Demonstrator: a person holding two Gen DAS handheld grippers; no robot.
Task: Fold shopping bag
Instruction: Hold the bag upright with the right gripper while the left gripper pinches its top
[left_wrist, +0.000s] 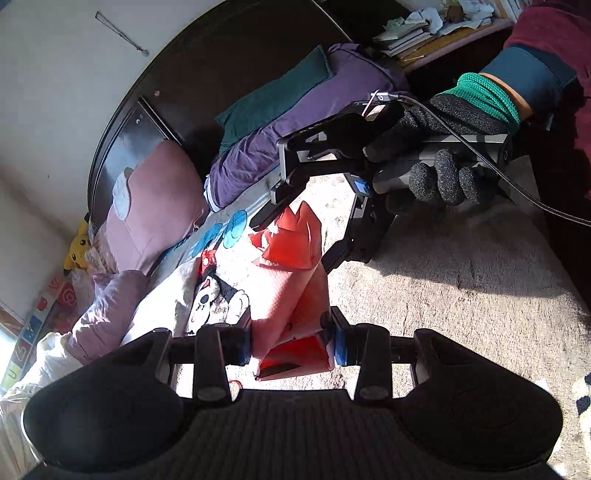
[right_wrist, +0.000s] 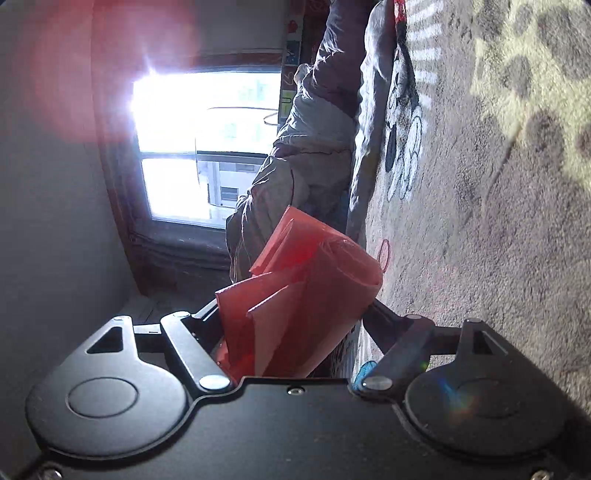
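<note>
The shopping bag (left_wrist: 291, 295) is red-pink plastic, folded into a narrow strip and lifted off the bed. In the left wrist view my left gripper (left_wrist: 291, 347) is shut on its near end, with both blue pads (left_wrist: 338, 347) pressed against the strip. The far end stands between the black fingers of my right gripper (left_wrist: 299, 240), held by a gloved hand (left_wrist: 443, 155); those fingers stand wide and do not press it. In the right wrist view the crumpled bag (right_wrist: 306, 280) sticks up between the spread fingers of the right gripper (right_wrist: 291, 306); the fingertips are hidden behind it.
Below lies a grey fleece blanket (left_wrist: 461, 295) on a bed, with a cartoon-mouse cover (left_wrist: 218, 291) beside it. Purple and pink pillows (left_wrist: 155, 206) lean on a dark headboard (left_wrist: 221, 74). A bright window (right_wrist: 207, 147) is ahead of the right gripper. A cluttered shelf (left_wrist: 424, 33) is behind.
</note>
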